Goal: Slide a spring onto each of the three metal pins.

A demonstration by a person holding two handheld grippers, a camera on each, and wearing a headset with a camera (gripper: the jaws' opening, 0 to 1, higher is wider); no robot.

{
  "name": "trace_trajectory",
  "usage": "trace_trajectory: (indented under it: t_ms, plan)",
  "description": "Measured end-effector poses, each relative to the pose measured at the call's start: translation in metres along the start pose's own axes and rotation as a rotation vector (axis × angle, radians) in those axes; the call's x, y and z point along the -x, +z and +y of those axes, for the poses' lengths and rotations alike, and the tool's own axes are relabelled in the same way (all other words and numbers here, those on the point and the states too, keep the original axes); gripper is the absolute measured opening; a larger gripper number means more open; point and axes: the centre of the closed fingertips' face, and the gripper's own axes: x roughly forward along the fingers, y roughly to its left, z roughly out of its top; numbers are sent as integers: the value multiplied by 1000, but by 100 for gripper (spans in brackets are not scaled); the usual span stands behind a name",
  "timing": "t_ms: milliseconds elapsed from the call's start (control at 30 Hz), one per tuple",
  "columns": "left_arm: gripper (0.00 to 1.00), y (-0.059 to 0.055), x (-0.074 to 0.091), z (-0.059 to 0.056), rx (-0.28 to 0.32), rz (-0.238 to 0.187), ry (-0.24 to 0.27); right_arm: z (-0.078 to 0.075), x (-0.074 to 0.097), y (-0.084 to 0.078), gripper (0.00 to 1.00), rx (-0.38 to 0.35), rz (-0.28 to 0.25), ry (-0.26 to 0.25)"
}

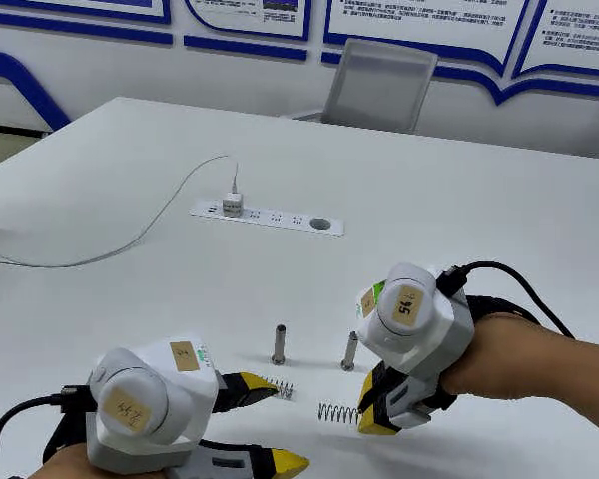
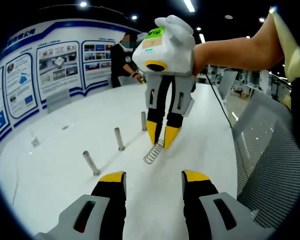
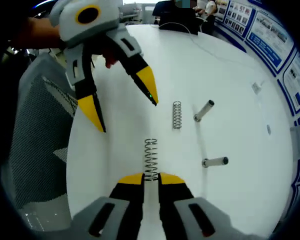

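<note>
Nearest you, the white-bodied, yellow-tipped left tongs (image 1: pixel 285 426) hang wide open and empty over the near edge of the white bench (image 1: pixel 429 200). Just beside their far tip lies a loose spring (image 1: pixel 281 388) of thin coiled steel wire. It rests flat on the surface, a little nearer to you than the left pin (image 1: pixel 279 344), a short upright grey metal post. To its right stands the matching middle pin (image 1: pixel 350 351). The left gripper view shows the right pin (image 2: pixel 144 121) farther along, just beside the matching right tongs (image 2: pixel 161 137). All three pins look bare.

Those right tongs are pinched narrow on one end of the held spring (image 3: pixel 150 157), a second coil of the same wire. Its free length points left towards the loose one. Whether it has lifted off the bench is unclear.

Expect these coils to weigh almost nothing, to give under any squeeze, and to flick out of smooth tips if pinched hard. Take hold lightly across the last few turns at one end, as you have it, so the bore at the other end is left open and round for the pin. Held that far out, the free end will likely nod and bounce, so line it up slowly over the pin top before letting it drop.
</note>
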Motion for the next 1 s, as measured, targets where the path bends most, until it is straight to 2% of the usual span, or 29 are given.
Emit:
trace_trajectory:
  t_ms: [200, 533, 667, 767, 1000]
  plan:
    - [38, 3, -6, -8, -35, -3, -38, 13, 7, 6, 12, 41, 7, 18]
    - [26, 8, -11, -18, -84, -12, -80, 26, 12, 16, 12, 95, 13, 37]
    - [22, 9, -11, -21, -94, -14, -90, 29, 12, 17, 12, 107, 18, 46]
    - [14, 10, -12, -22, -102, -20, -91, 32, 11, 18, 12, 113, 20, 53]
    - [12, 8, -12, -25, -107, -14, -93, 35, 15, 20, 12, 128, 24, 53]
